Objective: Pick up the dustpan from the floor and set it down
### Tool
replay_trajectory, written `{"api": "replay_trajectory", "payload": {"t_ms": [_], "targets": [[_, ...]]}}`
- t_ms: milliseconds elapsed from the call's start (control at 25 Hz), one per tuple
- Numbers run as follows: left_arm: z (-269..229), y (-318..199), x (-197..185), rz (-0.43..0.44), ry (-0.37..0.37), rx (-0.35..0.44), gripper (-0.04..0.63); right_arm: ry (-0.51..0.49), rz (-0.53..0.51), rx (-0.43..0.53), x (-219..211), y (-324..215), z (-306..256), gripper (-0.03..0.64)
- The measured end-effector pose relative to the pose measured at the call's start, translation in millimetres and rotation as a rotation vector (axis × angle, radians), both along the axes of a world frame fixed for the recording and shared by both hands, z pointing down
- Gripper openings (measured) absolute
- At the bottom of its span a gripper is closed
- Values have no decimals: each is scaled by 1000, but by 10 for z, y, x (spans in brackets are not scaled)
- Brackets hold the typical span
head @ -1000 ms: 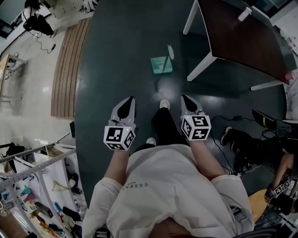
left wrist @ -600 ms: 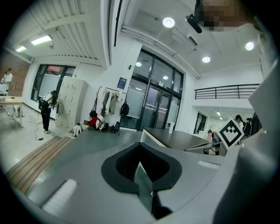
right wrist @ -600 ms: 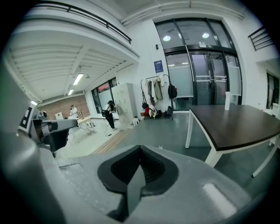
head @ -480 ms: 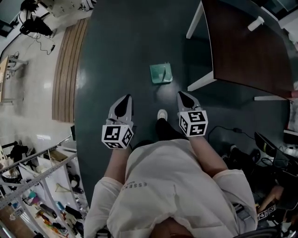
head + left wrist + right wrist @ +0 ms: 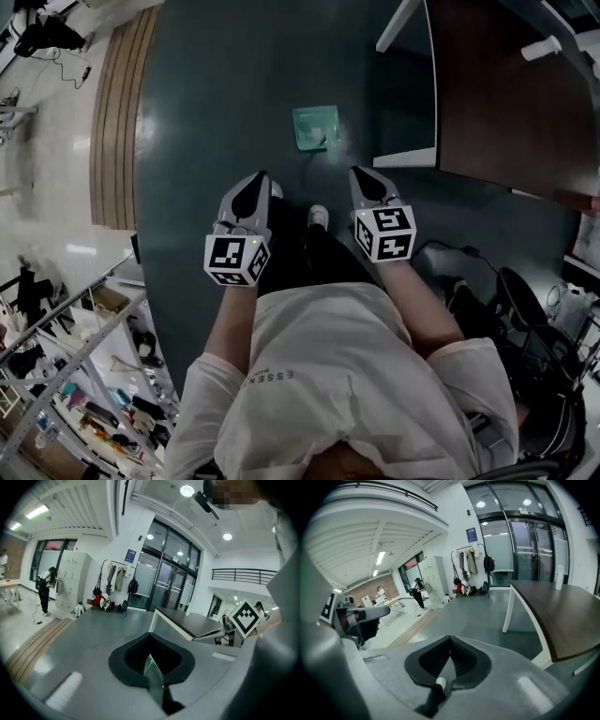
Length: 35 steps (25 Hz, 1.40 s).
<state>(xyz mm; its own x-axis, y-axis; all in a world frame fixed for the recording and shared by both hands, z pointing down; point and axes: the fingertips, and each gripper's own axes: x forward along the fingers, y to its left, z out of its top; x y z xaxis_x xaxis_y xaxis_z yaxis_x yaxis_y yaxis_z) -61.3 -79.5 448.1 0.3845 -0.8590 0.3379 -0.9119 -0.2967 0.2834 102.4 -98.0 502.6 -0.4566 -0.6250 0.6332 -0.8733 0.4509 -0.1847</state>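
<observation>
The small teal-green plastic dustpan [image 5: 314, 128] lies flat on the dark green floor [image 5: 216, 112] at twelve o'clock from the person's white shoe [image 5: 318, 217]. It is close to the white leg of the brown tabletop [image 5: 497, 84] at two o'clock and has not yet been picked up. The left claw [image 5: 259, 180] and the right claw [image 5: 360, 174] hang either side of the shoe, both pinched shut on nothing, with the pan well apart at one o'clock from the left and eleven from the right. They are likely carried closed because the approach is unfinished, and one must open to take it.

Left claw [image 5: 150, 641] closed; brown table [image 5: 187, 620] ahead, right.
</observation>
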Motion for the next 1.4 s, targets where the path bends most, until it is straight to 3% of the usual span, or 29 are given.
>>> {"api": "replay_trajectory", "payload": {"t_ms": [120,160,280,400,520,760,1000,1120,1280,1400], "targets": [[217,-211,-27,8,14,-35,15,40,7,-70,-44,-203,303,0],[274,-254,-36,19,29,-45,15,60,6,-92,-81,-240,398,51],[401,-420,-63,63,70,-61,15,105,15,-136,-206,-415,638,98],[601,-691,-60,91,73,-89,15,140,28,-183,-253,-693,998,146],[883,-961,-54,74,61,-126,15,160,34,-281,-228,-864,1543,241],[1282,-1329,-50,65,66,-165,15,167,39,-412,-275,-1060,2193,242],[1432,-1313,-88,66,99,-197,15,227,49,-488,-329,-1080,2599,242],[1419,-1329,-114,65,121,-197,15,208,70,-521,-345,-1068,2674,239],[1395,-1353,-189,59,129,-191,15,185,105,-530,-362,-1086,2676,172],[1399,-1330,-225,57,127,-194,15,249,132,-505,-305,-1123,2650,132]]}}
